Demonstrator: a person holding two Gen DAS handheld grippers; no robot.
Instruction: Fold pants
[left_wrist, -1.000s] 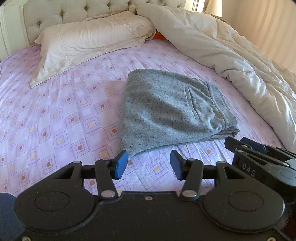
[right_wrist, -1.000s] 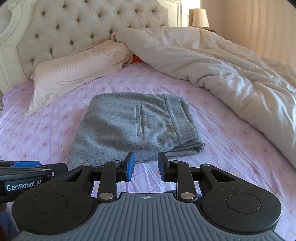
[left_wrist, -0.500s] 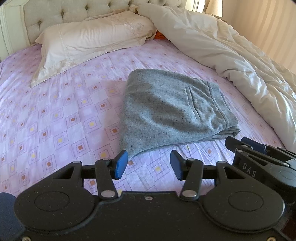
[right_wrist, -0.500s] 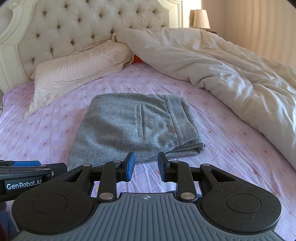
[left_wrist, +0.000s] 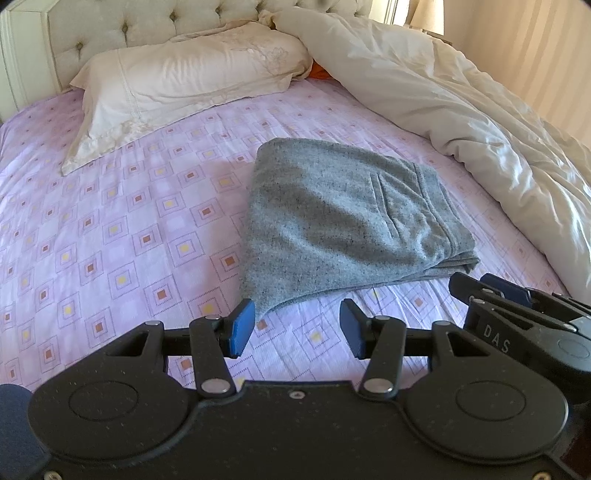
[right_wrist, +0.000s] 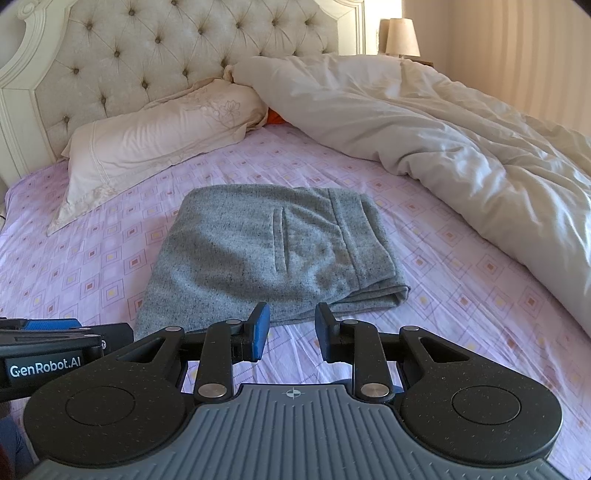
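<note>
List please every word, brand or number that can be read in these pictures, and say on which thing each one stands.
"GenRobot.AI": white label on the left gripper, at the right wrist view's left edge.
"DAS": side of the right gripper, at the left wrist view's right edge.
Nothing else carries writing.

Black speckled tongs (left_wrist: 297, 328) with blue pads (right_wrist: 259, 331), silver screws, "GenRobot.AI" lettering.

speckled grey pants (left_wrist: 343, 221) lie on a lilac sheet (left_wrist: 110, 229) printed with nested squares, their centres yellow or brown. at 11 o'clock, a cream pillow (left_wrist: 184, 77); at 2 o'clock, an off-white duvet (left_wrist: 461, 110). black grippers carry blue pads (right_wrist: 258, 330).
</note>
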